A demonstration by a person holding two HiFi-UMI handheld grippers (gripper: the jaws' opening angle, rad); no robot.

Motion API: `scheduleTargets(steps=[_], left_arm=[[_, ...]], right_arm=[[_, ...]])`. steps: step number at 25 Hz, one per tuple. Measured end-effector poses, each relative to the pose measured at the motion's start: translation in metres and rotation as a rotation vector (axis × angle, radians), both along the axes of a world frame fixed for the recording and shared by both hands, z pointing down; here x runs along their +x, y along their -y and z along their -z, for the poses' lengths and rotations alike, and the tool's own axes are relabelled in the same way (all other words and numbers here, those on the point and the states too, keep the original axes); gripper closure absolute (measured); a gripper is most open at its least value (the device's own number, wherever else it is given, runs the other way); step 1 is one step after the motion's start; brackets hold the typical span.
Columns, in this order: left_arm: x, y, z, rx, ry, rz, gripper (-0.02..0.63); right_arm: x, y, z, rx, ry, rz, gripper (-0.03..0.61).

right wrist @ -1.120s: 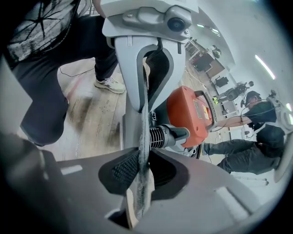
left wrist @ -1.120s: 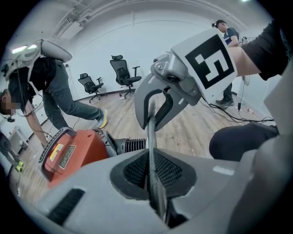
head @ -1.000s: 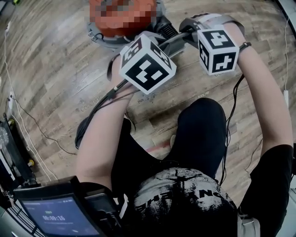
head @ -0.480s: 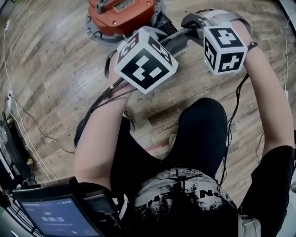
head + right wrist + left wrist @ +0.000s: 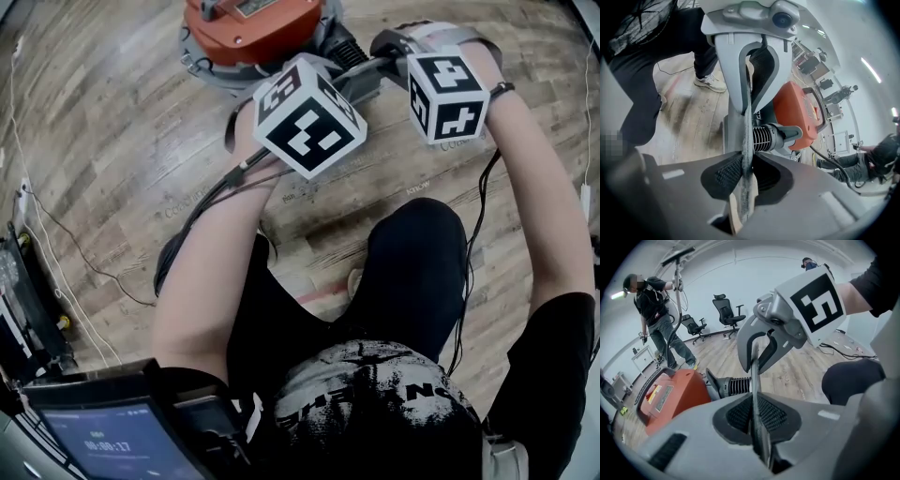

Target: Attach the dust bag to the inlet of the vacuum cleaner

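Left claw [image 5: 755, 408] and right claw [image 5: 745, 174], its jaws just closing tighter, pinch the dust bag [image 5: 753, 376] near the orange vacuum cleaner [image 5: 248, 28]; next, likely line it onto the ribbed inlet [image 5: 764, 138].

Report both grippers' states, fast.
Left gripper: closed, holding the dust bag by its edge.
Right gripper: fingers have just been closing, gripping the same dust bag.

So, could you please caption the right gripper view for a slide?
Right gripper, jaws just closed tighter, and left gripper clamp the dust bag before the orange vacuum cleaner.
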State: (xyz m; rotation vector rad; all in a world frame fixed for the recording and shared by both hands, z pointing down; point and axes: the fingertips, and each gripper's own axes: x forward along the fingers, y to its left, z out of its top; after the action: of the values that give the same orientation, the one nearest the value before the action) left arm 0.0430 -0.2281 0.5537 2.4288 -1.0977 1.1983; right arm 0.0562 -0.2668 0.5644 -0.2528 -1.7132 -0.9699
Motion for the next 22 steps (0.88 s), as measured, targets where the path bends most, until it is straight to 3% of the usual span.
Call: scheduleTargets(steps=[10,18,22], left_arm=[[-0.0099,0.0038,-0.0004,-0.07,-0.012,0.029,0.584],[-0.0005,0.0013,-0.0051,-0.115,-0.116,0.068,0.581],[-0.004,0.0055,-0.0047,-0.089,-0.061,0.049,0.583]], right_arm=[[-0.0036,0.0064,-0.0024,-0.024,-0.062,0.03,0.508],[-0.0027,0.0082,-0.0071,-0.033,-0.117,0.12,0.503],[-0.0034,0.0102,-0.0045,-0.035,-0.154,0.138,0.509]])
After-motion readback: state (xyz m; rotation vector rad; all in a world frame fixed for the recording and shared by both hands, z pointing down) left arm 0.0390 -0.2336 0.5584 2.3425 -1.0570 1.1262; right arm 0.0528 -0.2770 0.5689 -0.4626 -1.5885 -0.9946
